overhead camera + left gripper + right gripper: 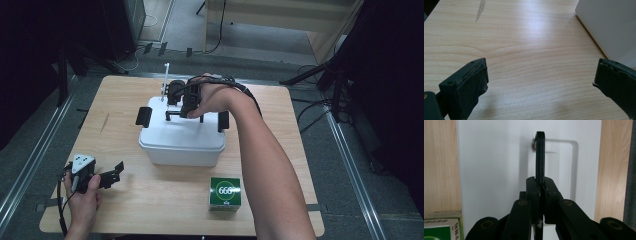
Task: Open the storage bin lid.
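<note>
Gripping the black handle (540,155) on the lid of the white box (181,137), the right tool (186,111) is clenching its jaws on that thin upright bar, seen edge-on in the right gripper view. The box is sitting mid-worktop, nearer the far edge, black latches on both ends. The left tool (116,172) is lying released, jaws wide apart over bare wood of the worktop (150,200) near the left front corner, nothing between them. A green carton (225,193) is standing near the front edge, just beside the box.
</note>
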Available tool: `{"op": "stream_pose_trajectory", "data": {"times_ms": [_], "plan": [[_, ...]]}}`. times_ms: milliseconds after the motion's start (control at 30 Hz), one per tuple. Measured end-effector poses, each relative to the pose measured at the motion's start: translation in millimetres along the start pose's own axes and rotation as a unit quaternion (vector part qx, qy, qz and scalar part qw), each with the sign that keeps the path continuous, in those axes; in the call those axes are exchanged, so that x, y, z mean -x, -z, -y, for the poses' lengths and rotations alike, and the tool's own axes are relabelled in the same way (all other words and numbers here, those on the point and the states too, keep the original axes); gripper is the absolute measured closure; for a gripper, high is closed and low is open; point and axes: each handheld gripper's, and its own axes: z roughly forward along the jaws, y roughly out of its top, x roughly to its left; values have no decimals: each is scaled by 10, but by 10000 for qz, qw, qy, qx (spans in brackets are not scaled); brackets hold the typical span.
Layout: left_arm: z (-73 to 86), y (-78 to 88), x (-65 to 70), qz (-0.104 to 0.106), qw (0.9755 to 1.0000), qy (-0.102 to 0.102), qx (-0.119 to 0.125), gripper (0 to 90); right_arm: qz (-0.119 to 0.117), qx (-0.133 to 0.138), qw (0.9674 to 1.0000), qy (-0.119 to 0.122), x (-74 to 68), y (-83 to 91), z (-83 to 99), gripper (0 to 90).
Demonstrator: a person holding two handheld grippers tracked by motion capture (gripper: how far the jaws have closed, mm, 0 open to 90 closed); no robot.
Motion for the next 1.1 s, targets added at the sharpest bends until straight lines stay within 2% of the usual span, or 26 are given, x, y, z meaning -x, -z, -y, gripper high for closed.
{"op": "stream_pose_trajectory", "data": {"times_ms": [133, 533, 633, 733, 1100], "plan": [[0, -1, 2, -4, 10000, -11, 2, 0, -14, 37, 10000, 26, -11, 79, 3, 854], [-1, -2, 2, -27, 10000, 9, 38, 0, 188, 301, 9994, 4, -5, 430, 115, 855], [0, -2, -3, -25, 10000, 17, 64, 0, 251, 309, 9992, -84, -5, 513, 177, 855], [0, -3, -5, -20, 10000, 48, 78, 0, 311, 363, 9988, -48, 14, 576, 254, 854], [1, -3, -3, -30, 9999, 50, 99, 0, 436, 234, 9985, -233, 22, 735, 594, 855]]}}
